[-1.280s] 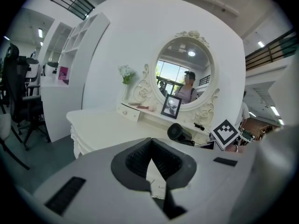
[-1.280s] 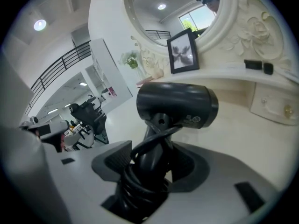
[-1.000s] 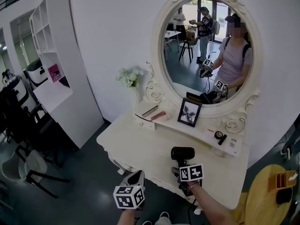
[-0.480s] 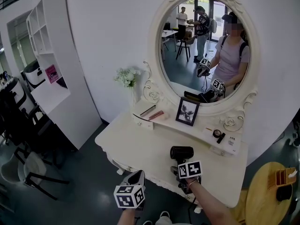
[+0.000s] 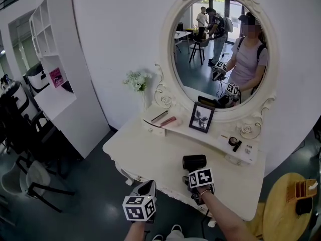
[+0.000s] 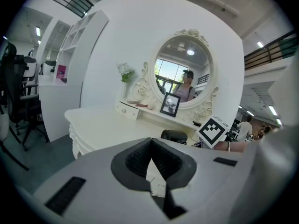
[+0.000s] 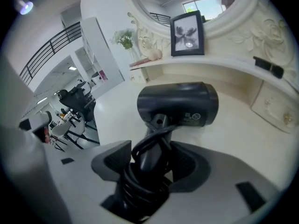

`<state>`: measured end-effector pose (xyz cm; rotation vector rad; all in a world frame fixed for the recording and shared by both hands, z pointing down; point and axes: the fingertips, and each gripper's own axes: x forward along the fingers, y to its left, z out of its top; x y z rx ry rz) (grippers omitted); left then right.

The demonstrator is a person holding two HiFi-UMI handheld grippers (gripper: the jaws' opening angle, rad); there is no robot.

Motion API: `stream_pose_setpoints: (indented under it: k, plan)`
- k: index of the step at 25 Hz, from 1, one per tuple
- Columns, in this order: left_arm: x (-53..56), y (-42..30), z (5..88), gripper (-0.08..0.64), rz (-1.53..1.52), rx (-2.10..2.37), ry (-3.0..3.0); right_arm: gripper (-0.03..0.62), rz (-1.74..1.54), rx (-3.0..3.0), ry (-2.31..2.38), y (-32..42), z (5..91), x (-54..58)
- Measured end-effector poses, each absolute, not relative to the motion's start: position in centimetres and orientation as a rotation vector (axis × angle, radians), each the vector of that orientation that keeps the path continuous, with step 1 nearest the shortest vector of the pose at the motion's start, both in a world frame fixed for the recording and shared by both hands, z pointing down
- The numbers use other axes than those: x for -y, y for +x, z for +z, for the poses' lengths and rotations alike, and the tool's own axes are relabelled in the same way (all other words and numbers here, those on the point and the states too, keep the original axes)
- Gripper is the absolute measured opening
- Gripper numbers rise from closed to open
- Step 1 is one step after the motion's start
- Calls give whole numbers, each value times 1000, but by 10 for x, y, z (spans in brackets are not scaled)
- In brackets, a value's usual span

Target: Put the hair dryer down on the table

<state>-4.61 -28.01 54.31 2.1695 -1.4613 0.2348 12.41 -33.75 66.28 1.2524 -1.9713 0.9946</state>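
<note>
A black hair dryer [image 5: 194, 162] hangs just over the front part of the white dressing table [image 5: 150, 157]; I cannot tell whether it touches the top. My right gripper [image 5: 195, 181] is shut on its handle, which has the black cord wound round it. In the right gripper view the dryer's barrel [image 7: 180, 104] lies crosswise above the gripper [image 7: 152, 164]. My left gripper [image 5: 145, 190] hovers off the table's front edge, shut and with nothing in it. From the left gripper [image 6: 152, 160] view the dryer [image 6: 174, 136] shows ahead on the right.
A raised shelf at the table's back carries a framed picture [image 5: 201, 117], small cosmetics [image 5: 234, 144] and a flower vase [image 5: 136, 80] under the oval mirror [image 5: 220, 44]. White shelving [image 5: 55, 59] and chairs [image 5: 30, 177] stand left, a round wooden table [image 5: 286, 212] right.
The right gripper with the dryer has edged slightly forward over the table. The left gripper has stayed where it was.
</note>
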Motion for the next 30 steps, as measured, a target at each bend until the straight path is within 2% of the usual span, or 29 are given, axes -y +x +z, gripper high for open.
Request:
stream_pose_setpoints:
  k: [22, 30]
  plan:
    - [274, -43, 544, 0, 252, 1437, 2189, 270, 931, 2099, 1475, 135, 629, 334]
    - [273, -35, 546, 0, 246, 1417, 2207, 233, 880, 2236, 1566, 140, 586, 324]
